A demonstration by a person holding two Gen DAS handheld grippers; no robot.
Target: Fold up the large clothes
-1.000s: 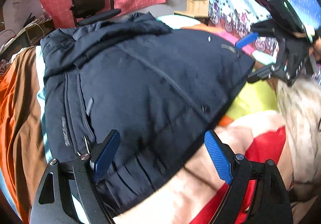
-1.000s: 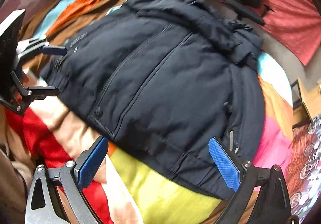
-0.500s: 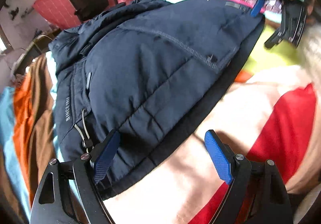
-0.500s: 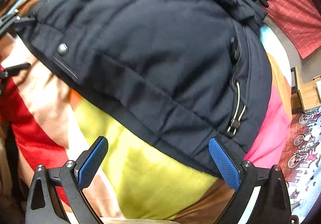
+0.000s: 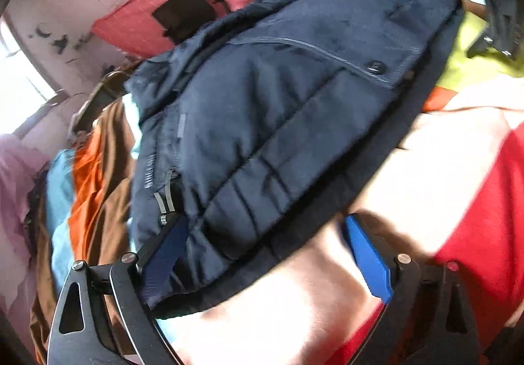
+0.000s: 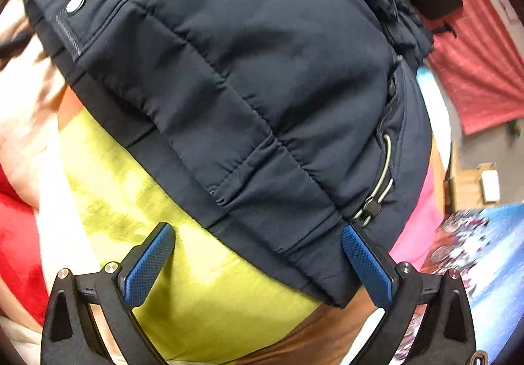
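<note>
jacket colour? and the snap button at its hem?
The jacket is dark navy; the snap button is silvery metal. Best in the right wrist view.

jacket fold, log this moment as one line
item: dark navy padded jacket flat on multicoloured blanket | left gripper: opening, at hem corner | right gripper: open, at hem corner | grasp: none yet

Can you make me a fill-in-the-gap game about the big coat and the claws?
1. The coat is dark ____.
2. The pads on each claw are ____.
3. Under the hem by the right claw, the blanket is ____.
4. Far behind the coat stands a black ____.

Missing words: blue; blue; yellow; chair
</note>
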